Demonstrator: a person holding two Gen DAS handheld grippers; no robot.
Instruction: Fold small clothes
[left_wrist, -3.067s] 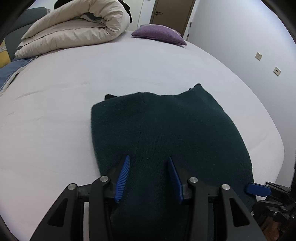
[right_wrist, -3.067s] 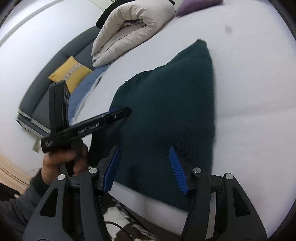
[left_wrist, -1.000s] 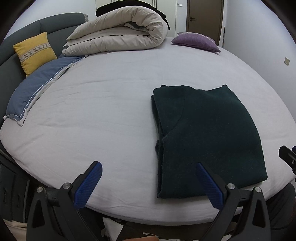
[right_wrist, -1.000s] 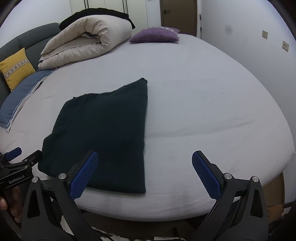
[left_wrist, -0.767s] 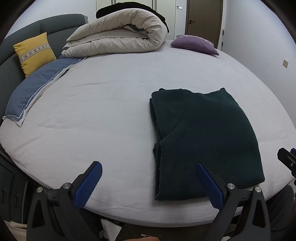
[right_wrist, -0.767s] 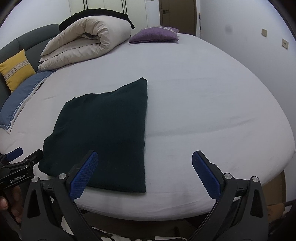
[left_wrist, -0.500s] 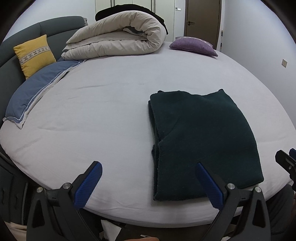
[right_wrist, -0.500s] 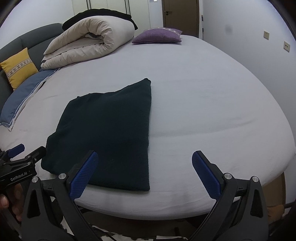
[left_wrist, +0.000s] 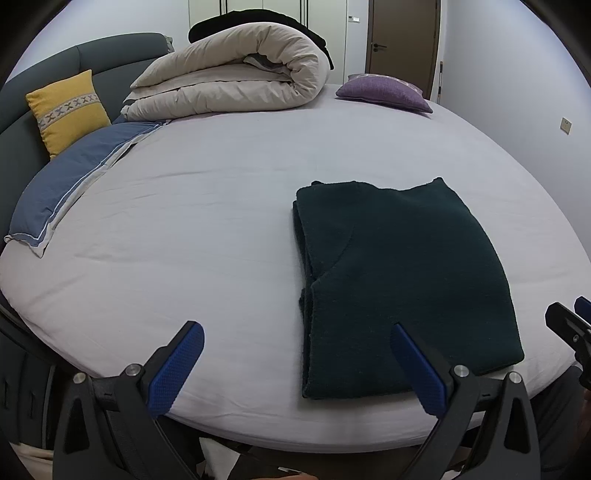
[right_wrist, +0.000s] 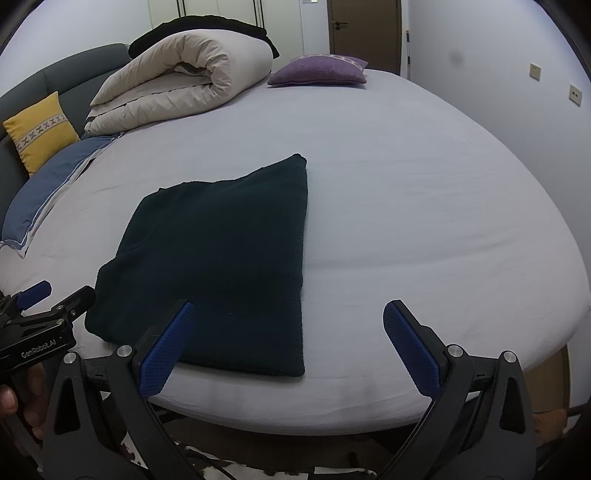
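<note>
bed (left_wrist: 221, 229): folded sweater (left_wrist: 399, 280), claws wide.

— What sits around the rolled duvet (left_wrist: 236, 79)?
— A black cloth (left_wrist: 258, 20) lies on top of it. A purple pillow (left_wrist: 384, 92) rests to its right, a blue pillowcase (left_wrist: 70, 173) and a yellow cushion (left_wrist: 68, 110) to its left.
— And behind it?
— A brown door (left_wrist: 402, 44), right of it.

Dark green sweater (left_wrist: 402, 280), folded flat near the bed edge
</note>
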